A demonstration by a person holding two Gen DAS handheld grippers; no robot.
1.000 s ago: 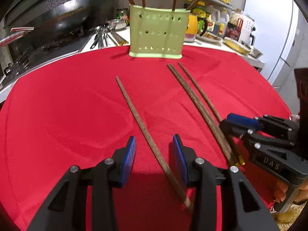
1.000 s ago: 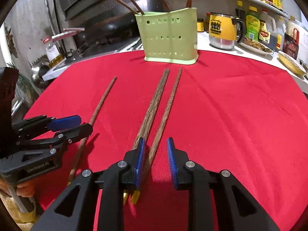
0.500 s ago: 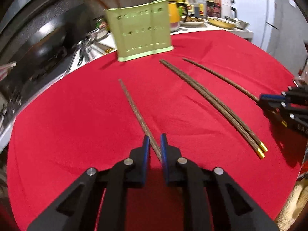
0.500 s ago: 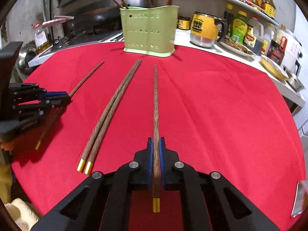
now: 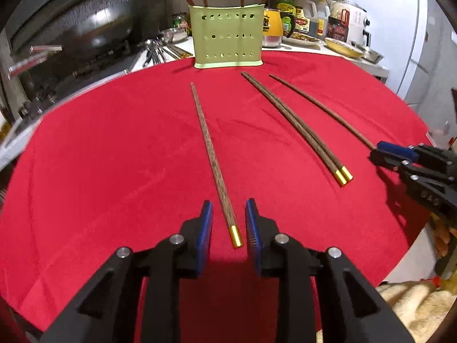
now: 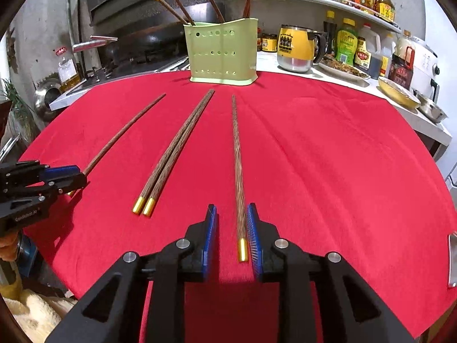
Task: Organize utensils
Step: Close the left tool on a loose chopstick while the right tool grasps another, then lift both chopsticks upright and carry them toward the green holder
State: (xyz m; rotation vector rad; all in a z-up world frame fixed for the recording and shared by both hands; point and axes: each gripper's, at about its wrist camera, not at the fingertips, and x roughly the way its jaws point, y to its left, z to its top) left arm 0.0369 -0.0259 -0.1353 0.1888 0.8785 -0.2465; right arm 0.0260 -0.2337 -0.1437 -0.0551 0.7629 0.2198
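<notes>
Four dark wooden chopsticks with gold ends lie on the red tablecloth, pointing at the green perforated holder, which has several chopsticks standing in it. My left gripper has its jaws opening, and the left chopstick lies loose between them, clear of both pads. My right gripper is opening too. The right chopstick lies between its jaws close to the right pad, unpinched. A pair of chopsticks lies side by side between the two single ones.
A wok and stove stand at the back left, with loose metal utensils beside them. A yellow mug, sauce bottles and dishes fill the counter at the back right. The cloth's front edge drops off just below both grippers.
Half a second ago each gripper was shut on its chopstick; now both jaws have parted and the chopsticks lie loose. Both single chopsticks lie spread away from the middle pair.
</notes>
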